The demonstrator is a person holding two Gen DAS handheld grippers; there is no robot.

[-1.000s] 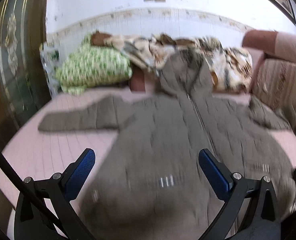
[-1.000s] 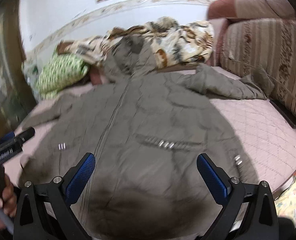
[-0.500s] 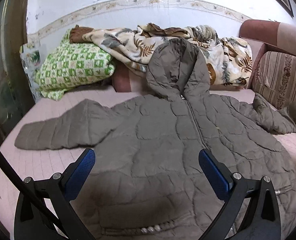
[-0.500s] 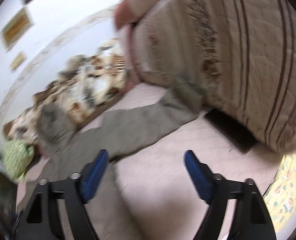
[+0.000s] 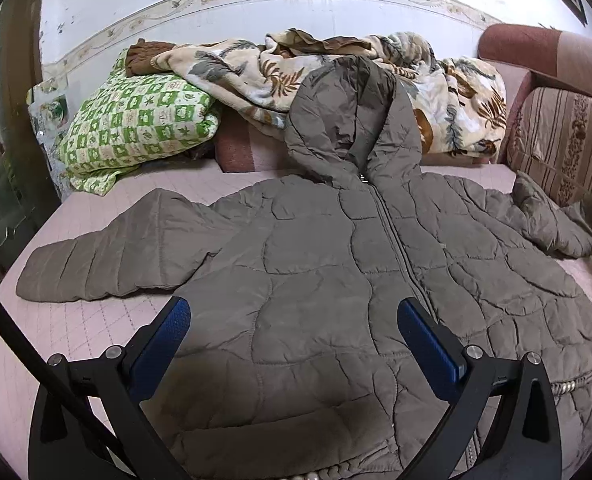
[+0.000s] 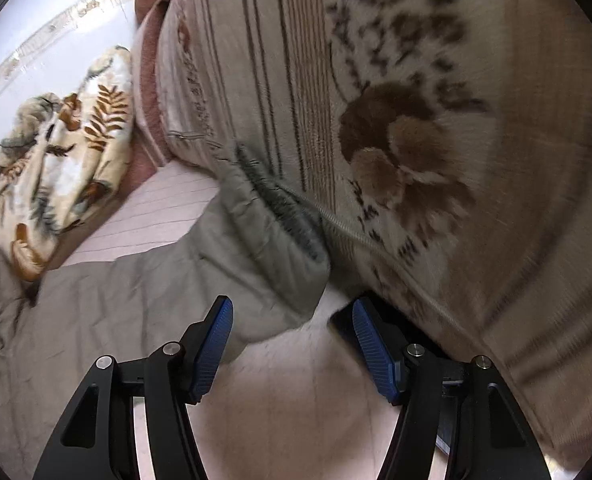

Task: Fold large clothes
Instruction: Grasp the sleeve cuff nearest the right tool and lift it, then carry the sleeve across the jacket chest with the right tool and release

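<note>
A grey-brown puffer jacket (image 5: 336, 280) lies spread face up on the pink bed (image 5: 76, 320), sleeves out. Your left gripper (image 5: 294, 316) hovers wide open over its front, empty. Your right gripper (image 6: 292, 320) is closing toward the right sleeve cuff (image 6: 284, 220) by the sofa cushion (image 6: 456, 120), gripping nothing yet; next, pinch that cuff and fold it inward.

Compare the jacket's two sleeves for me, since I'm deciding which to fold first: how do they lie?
The left-side sleeve lies flat and straight on the pink mattress. The right-side sleeve is crumpled, its cuff against the striped cushion. Both are quilted grey-brown.
</note>
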